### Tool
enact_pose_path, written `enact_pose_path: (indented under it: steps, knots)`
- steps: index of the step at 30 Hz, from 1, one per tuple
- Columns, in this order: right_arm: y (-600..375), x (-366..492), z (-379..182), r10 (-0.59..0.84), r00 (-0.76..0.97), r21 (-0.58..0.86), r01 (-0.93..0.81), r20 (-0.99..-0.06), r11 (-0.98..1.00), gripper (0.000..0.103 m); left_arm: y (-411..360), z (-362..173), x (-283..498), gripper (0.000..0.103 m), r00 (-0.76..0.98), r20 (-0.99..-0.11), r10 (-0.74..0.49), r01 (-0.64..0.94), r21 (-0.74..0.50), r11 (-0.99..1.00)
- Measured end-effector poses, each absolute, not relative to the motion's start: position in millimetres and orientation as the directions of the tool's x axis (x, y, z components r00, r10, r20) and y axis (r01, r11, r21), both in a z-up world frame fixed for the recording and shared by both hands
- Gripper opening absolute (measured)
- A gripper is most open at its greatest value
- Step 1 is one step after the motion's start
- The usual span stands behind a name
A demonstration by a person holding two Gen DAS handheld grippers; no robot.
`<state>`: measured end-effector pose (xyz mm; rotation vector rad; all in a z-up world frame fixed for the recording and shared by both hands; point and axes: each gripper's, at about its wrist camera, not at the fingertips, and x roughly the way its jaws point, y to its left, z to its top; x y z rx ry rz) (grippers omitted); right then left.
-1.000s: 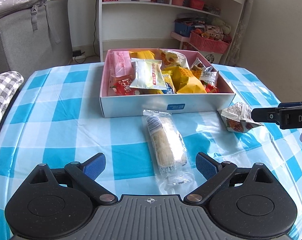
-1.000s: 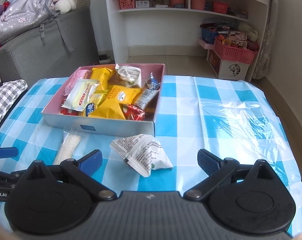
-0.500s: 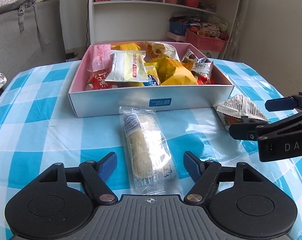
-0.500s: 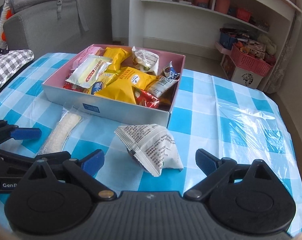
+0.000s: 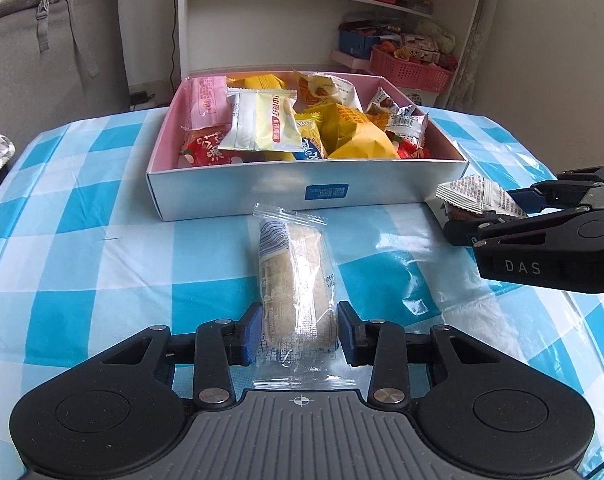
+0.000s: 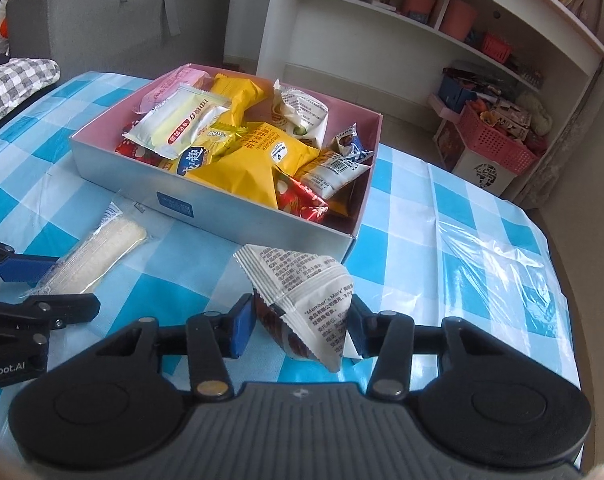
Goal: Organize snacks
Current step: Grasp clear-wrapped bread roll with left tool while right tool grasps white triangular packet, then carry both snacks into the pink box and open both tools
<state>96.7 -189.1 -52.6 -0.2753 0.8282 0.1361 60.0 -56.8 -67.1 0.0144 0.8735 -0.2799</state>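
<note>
A long clear-wrapped cracker bar (image 5: pixel 294 276) lies on the blue checked tablecloth in front of the snack box (image 5: pixel 262 194). My left gripper (image 5: pixel 299 334) is closing, and its blue pads touch the near end of the bar on both sides. A white triangular packet (image 6: pixel 302 280) sits by the box's front right corner. The jaws of my right gripper (image 6: pixel 298 330) are closing too, with the pads against the packet's sides. The box, pink inside, holds several yellow, red and white snack packs.
A wrinkled clear plastic sheet (image 6: pixel 498 256) covers the tablecloth to the right of the box. Behind the table stand a white shelf unit (image 5: pixel 334 12) with pink baskets and a grey sofa (image 5: pixel 42 52). A checked cloth (image 6: pixel 14 84) lies at the table's left edge.
Both grippers came forward and down and closed from wide open. The left pads now touch the cracker bar and the right pads touch the triangular packet. The right gripper has also rolled.
</note>
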Motion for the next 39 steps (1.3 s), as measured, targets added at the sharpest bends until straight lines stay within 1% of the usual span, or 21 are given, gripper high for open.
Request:
enact_pose_path:
  steps: [13, 21, 29, 35, 37, 39]
  knots:
    - [-178, 85, -25, 0.085, 0.673, -0.091, -0.221, -0.734, 0.971, 0.042, -33, -42, 45, 0.035, 0.603, -0.75, -0.273, 0.246, -0.151, 0.958]
    - [-178, 82, -4, 0.144, 0.695, 0.003, -0.199, -0.704, 0.98, 0.042, -16, -19, 37, 0.035, 0.628, -0.713, -0.312, 0.247, -0.198, 0.949]
    - [-185, 90, 11, 0.191, 0.721, 0.119, -0.15, -0.666, 0.982, 0.042, 2, 0, 48, 0.035, 0.674, -0.67, -0.312, 0.202, -0.24, 0.95]
    - [-191, 103, 16, 0.218, 0.741, 0.191, -0.122, -0.635, 0.974, 0.042, 1, 7, 70, 0.035, 0.698, -0.644, -0.315, 0.168, -0.28, 0.945]
    - [-195, 111, 15, 0.235, 0.741, 0.224, -0.117, -0.629, 0.968, 0.042, -4, 7, 79, 0.035, 0.703, -0.636, -0.316, 0.177, -0.275, 0.945]
    - [-204, 128, 13, 0.288, 0.721, 0.317, -0.1, -0.63, 0.943, 0.042, -13, 7, 92, 0.035, 0.713, -0.632, -0.305, 0.199, -0.235, 0.951]
